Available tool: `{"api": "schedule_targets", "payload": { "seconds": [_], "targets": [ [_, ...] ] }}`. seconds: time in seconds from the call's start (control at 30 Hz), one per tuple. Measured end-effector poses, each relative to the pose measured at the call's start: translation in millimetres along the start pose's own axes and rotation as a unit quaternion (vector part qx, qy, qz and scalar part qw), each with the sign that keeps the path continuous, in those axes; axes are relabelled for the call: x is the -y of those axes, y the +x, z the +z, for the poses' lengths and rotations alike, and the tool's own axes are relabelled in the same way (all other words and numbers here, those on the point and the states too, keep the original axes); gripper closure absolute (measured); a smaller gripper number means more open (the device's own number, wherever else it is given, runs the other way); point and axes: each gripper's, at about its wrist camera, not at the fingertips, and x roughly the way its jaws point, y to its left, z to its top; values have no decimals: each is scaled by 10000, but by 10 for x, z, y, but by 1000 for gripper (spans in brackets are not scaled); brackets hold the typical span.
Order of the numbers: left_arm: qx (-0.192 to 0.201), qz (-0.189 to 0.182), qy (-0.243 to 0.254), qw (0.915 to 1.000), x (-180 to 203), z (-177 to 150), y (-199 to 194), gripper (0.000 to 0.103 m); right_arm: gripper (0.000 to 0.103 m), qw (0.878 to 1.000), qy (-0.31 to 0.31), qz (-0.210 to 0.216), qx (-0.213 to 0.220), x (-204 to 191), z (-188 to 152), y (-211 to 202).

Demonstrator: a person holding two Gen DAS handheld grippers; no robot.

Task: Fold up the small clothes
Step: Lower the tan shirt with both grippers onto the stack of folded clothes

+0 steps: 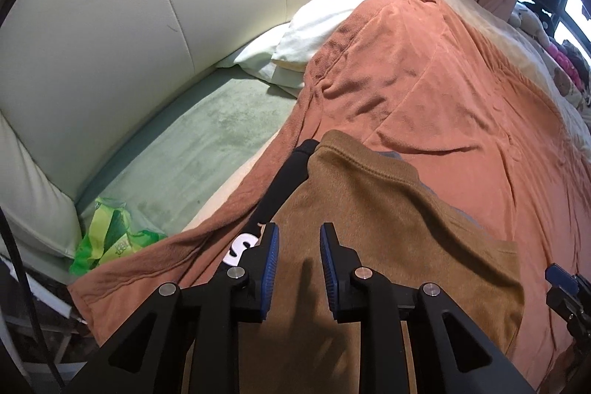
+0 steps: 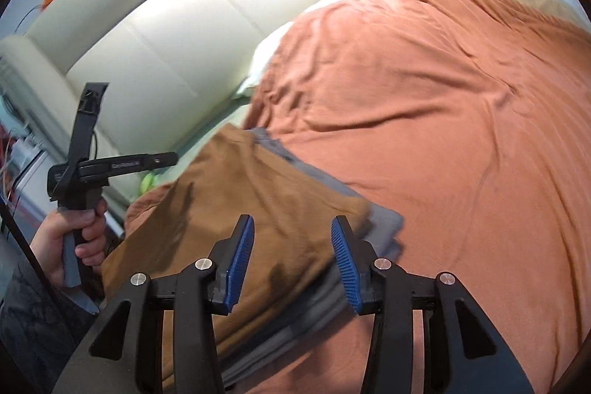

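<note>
Jaws of left gripper (image 1: 299,257) parted, holding nothing, poised over brown garment (image 1: 388,235). Right gripper (image 2: 293,255) likewise parted and empty above it. Garment lies folded atop grey one (image 2: 384,220) on orange blanket (image 2: 443,98).

Bed (image 1: 207,143) w/ green sheet, cream padded headboard (image 1: 147,6) behind. Rust-orange blanket (image 1: 424,91) spread over most of it. White pillows (image 1: 317,36) at the head, partly under blanket. Green plastic bag (image 1: 107,235) on sheet by headboard. Stacked clothes on blanket: brown garment (image 1: 388,228) on top, grey one (image 2: 384,224) beneath, black one (image 1: 284,183) alongside.

Rust-orange blanket (image 1: 424,91), white pillows (image 1: 314,36), cream padded headboard (image 1: 147,6), crumpled green bag (image 1: 110,239).
</note>
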Motion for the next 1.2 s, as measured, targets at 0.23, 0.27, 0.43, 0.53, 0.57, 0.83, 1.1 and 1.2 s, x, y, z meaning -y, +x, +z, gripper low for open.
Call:
{"api": "schedule_targets", "payload": {
  "seconds": [0.23,0.27,0.43,0.53,0.57,0.83,1.1,1.2],
  "targets": [
    [-213,86,-239,9994,-120,-374,-66,79,70,9950,-847,266,-449,-192,-78,275],
    [-223,51,-239,9995,-104,-455,-90,79,70,9940,-939,227,-520,-200,-104,324],
    [-286,-150,-183,9993,96,-875,-193,79,77,9880,-1301,-206,-805,-50,-208,486],
    [-326,-181,-167,9992,223,-1122,-233,79,77,9844,-1469,-397,-880,15,-286,459],
    [-335,-212,-167,9991,253,-1192,-249,79,77,9841,-1478,-390,-908,30,-316,437],
    [70,-55,-219,9997,422,-1677,-521,59,74,9809,-1780,-328,-716,-324,-334,57],
    [241,19,-343,9991,542,-2014,-672,54,71,9746,-1999,365,-939,-879,-530,75],
    [258,-140,-566,9980,506,-2179,-686,52,71,9716,-2066,379,-1086,-924,-642,195]
  ]
}}
